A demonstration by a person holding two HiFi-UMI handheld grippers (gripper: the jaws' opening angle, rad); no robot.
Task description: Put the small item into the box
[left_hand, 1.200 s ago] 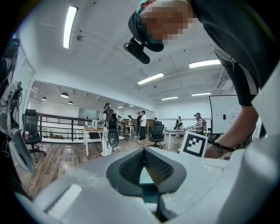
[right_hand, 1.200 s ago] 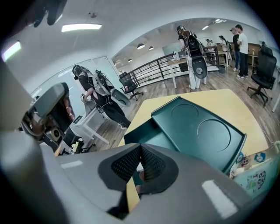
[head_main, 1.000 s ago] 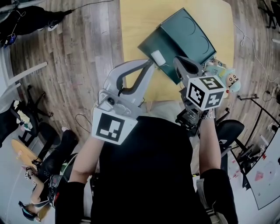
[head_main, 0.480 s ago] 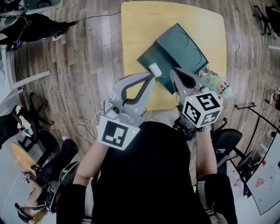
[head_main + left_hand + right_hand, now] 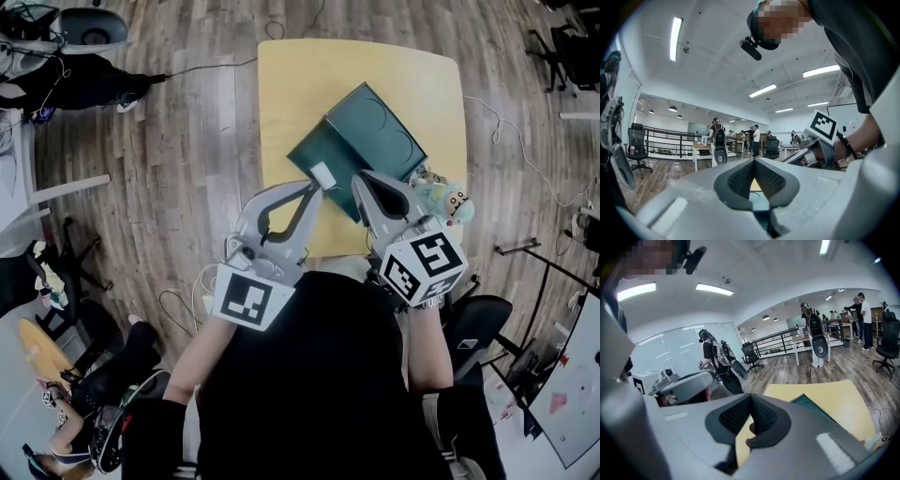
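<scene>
Nearest me, the left gripper (image 5: 322, 176) hung closed, with nothing between its jaws. The right gripper (image 5: 360, 179) was shut too, and I couldn't identify a small brownish bit under its pads. Just beyond them the green box (image 5: 375, 131) sat on the yellow table (image 5: 281, 84), with small toys (image 5: 441, 197) just right of it.

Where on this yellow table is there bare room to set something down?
Bare top runs along the table's far edge beyond the green box, and down the left side between the box and the table's left edge. The near right corner is crowded: small toys lie right beside the box there.
</scene>
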